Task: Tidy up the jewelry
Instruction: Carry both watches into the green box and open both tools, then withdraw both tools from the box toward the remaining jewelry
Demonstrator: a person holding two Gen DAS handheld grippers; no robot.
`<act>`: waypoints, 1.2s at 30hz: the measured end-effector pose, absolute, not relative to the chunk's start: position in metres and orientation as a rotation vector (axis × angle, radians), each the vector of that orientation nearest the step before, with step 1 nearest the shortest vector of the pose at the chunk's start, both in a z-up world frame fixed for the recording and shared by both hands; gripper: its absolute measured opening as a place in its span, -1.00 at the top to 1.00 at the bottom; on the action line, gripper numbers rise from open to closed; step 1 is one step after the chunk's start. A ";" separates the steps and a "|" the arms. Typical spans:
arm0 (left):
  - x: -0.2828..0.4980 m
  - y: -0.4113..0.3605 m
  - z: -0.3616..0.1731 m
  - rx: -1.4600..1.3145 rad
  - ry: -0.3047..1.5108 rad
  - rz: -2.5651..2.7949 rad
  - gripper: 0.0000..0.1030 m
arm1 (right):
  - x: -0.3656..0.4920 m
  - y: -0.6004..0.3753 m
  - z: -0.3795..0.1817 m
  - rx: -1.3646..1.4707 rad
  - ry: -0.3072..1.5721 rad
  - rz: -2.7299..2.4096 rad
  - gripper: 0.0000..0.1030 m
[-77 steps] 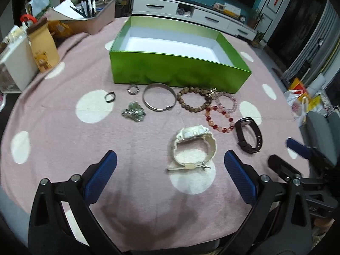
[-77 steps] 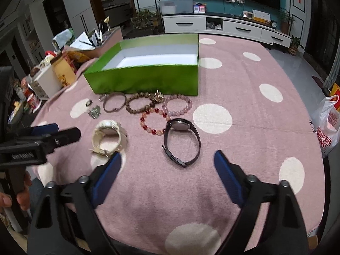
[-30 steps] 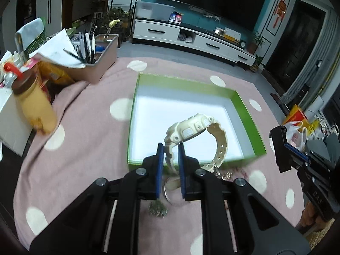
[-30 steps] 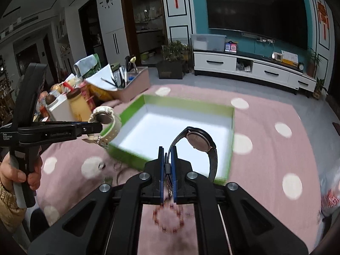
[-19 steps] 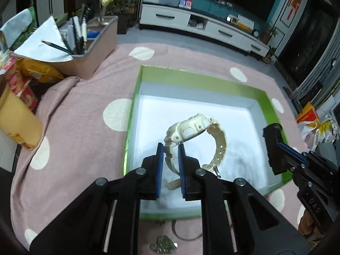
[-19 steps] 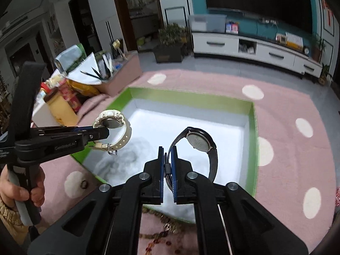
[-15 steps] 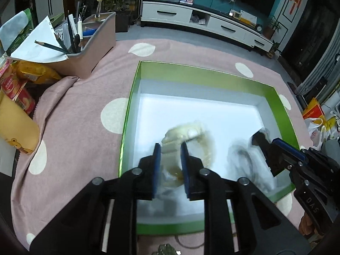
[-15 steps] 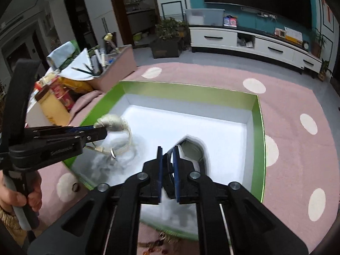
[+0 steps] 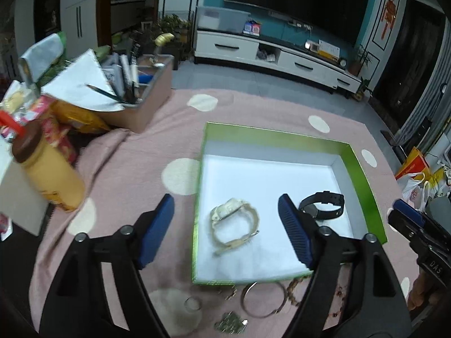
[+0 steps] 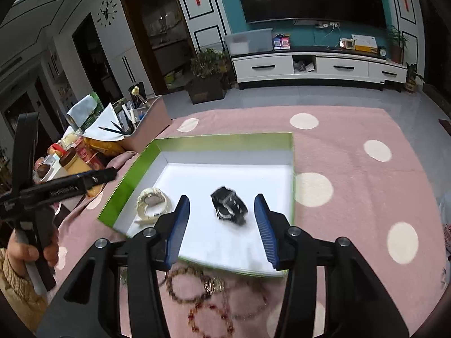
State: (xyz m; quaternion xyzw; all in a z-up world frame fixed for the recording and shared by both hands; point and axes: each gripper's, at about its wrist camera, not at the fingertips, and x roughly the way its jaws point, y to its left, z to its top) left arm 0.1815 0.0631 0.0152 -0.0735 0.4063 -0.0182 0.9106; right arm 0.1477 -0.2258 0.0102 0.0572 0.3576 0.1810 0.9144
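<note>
A cream watch (image 9: 234,226) and a black watch (image 9: 322,205) lie on the white floor of the green box (image 9: 363,180). My left gripper (image 9: 225,231) is open and empty above the box's near left part. My right gripper (image 10: 222,225) is open and empty above the box (image 10: 225,139), with the black watch (image 10: 229,207) between its fingers and the cream watch (image 10: 152,201) to the left. On the pink cloth in front of the box lie a silver bangle (image 9: 263,300), a small ring (image 9: 193,304), a green charm (image 9: 229,324) and bead bracelets (image 10: 211,307).
A pen holder box (image 9: 138,98), snack packets and a brown-lidded jar (image 9: 48,169) stand at the table's left. The left gripper shows at the left of the right wrist view (image 10: 64,187). The right gripper shows at the right of the left wrist view (image 9: 414,225).
Both grippers opened and let go of their watches, which now lie in the box. Both grippers have pulled back and up from the box floor.
</note>
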 end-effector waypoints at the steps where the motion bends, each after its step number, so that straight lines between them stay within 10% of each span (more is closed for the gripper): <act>1: 0.175 0.067 0.018 -0.155 0.832 -0.033 -0.58 | 0.141 -0.229 0.011 0.116 0.736 0.369 0.06; 36: 0.042 0.049 -0.072 -0.072 0.961 -0.152 -0.51 | 0.036 -0.216 -0.072 0.145 0.963 0.376 0.08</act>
